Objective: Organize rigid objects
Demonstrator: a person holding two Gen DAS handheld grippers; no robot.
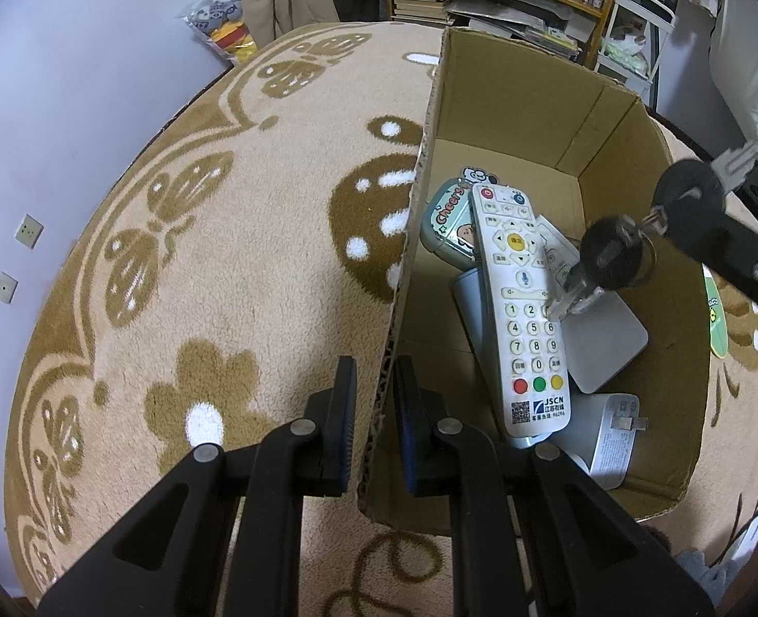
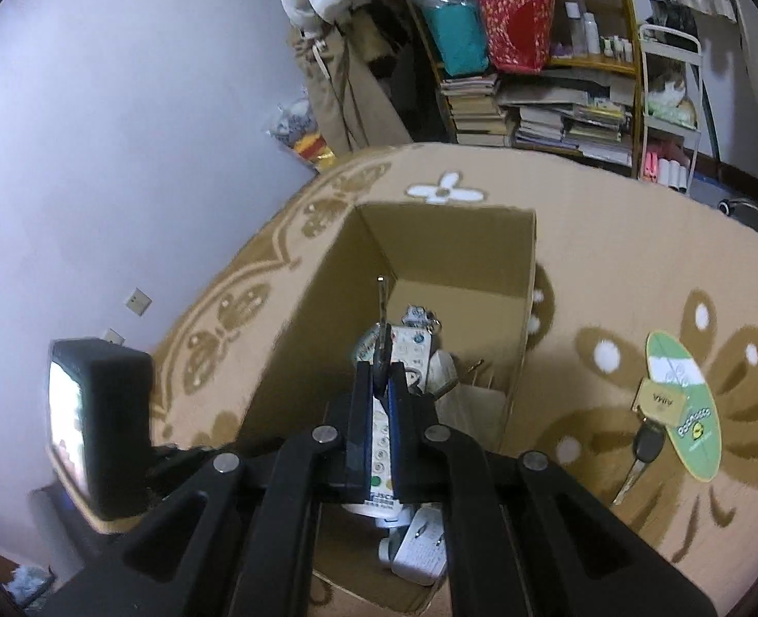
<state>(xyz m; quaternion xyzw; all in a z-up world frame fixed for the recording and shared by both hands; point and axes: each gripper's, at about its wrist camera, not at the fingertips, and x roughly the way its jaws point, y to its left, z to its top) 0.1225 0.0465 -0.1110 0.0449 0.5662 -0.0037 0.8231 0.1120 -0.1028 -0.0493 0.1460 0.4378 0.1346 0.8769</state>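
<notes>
Ahead, in the left wrist view, the box [image 1: 433, 103] wall is clamped between the left gripper [image 1: 375, 396] pads; a remote [image 1: 520, 303] lies inside, right of them. From the right wrist, keys [image 2: 381, 355] are pinched in the right gripper [image 2: 379, 391], held over the box [image 2: 451, 241].

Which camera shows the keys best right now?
Left wrist: the keys hang side-on over the box, both black heads visible. Right wrist sees them edge-on between the right gripper fingers, mostly hidden.
</notes>
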